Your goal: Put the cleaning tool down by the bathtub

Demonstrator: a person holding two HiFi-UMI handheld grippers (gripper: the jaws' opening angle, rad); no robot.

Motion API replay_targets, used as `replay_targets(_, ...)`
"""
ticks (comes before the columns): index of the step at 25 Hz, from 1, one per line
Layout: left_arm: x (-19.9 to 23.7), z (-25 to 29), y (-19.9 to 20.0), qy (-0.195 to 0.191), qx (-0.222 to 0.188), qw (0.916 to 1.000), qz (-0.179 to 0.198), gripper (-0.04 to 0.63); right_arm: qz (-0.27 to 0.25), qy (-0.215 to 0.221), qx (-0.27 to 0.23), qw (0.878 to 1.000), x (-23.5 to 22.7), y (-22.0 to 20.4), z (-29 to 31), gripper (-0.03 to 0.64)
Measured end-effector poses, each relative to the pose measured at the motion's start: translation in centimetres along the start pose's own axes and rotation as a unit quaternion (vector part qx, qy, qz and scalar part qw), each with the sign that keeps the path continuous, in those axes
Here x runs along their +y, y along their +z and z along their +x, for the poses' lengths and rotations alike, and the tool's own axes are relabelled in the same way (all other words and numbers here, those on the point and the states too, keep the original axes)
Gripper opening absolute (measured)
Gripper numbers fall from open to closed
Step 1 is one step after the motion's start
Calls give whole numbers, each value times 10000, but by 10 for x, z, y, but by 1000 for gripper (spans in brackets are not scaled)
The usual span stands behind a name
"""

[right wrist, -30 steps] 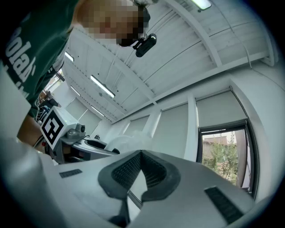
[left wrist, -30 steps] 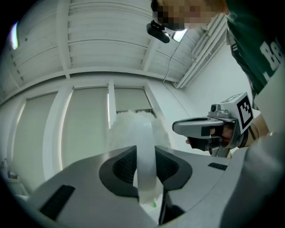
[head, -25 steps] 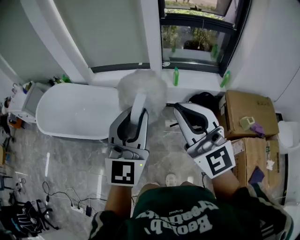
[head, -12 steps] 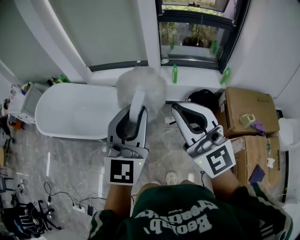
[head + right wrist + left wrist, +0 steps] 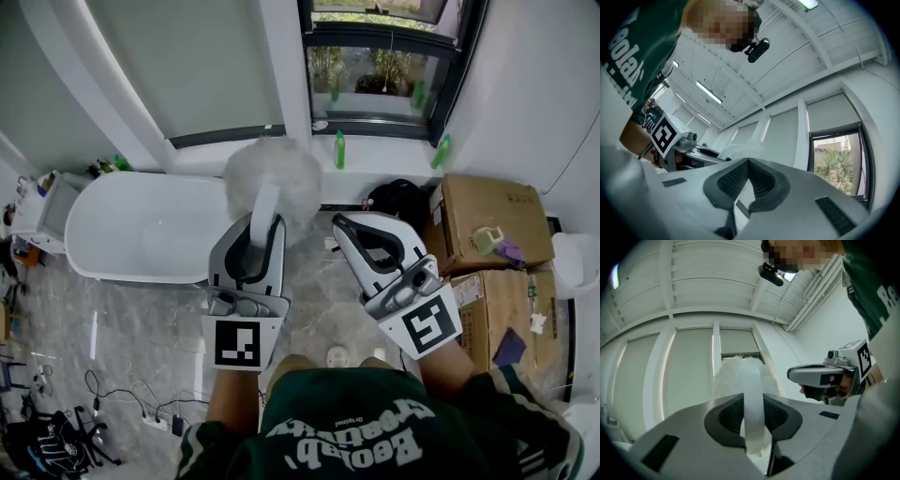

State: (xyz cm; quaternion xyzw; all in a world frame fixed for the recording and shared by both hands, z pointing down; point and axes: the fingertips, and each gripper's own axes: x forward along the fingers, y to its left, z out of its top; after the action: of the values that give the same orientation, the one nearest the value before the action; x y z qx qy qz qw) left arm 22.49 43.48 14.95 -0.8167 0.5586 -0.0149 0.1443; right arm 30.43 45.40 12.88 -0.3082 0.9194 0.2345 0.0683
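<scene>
Left claw [image 5: 265, 223] pinches the cleaning tool [image 5: 272, 176] aloft, apparently mid-carry; next comes lowering it beside the bathtub [image 5: 141, 225] at ten o'clock.

Left tool [image 5: 264, 223]: shifted a little left and up in the head view, carrying the fluffy duster [image 5: 272, 176] along with it.
Right tool [image 5: 344, 228]: shifted left by much the same amount.
Window [image 5: 384, 66] and cardboard box [image 5: 483, 211]: slid left and slightly up across the head view.

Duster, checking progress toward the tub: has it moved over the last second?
No: the duster still overlaps the bathtub's right end, just left of the green bottle.
</scene>
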Motion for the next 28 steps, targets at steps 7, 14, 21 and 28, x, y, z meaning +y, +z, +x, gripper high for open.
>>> replay_targets(7,-10,5,-2,-98,-5,9999,-72,91,81,-9,35,10000,-3,-7,-7,15)
replay_targets(14,-1,14,-14,-44,107,9998,-135,91,80,-30,63,9999,-7,-19,3,15)
replay_targets(21,15,46,-36,-157,125,9997,-160,91,263,-28,-16,9996,-19,-43,31,15)
replay_targets(28,66,114,-74,-292,4,9994,-186,91,163,-75,53,9998,-49,-93,97,15)
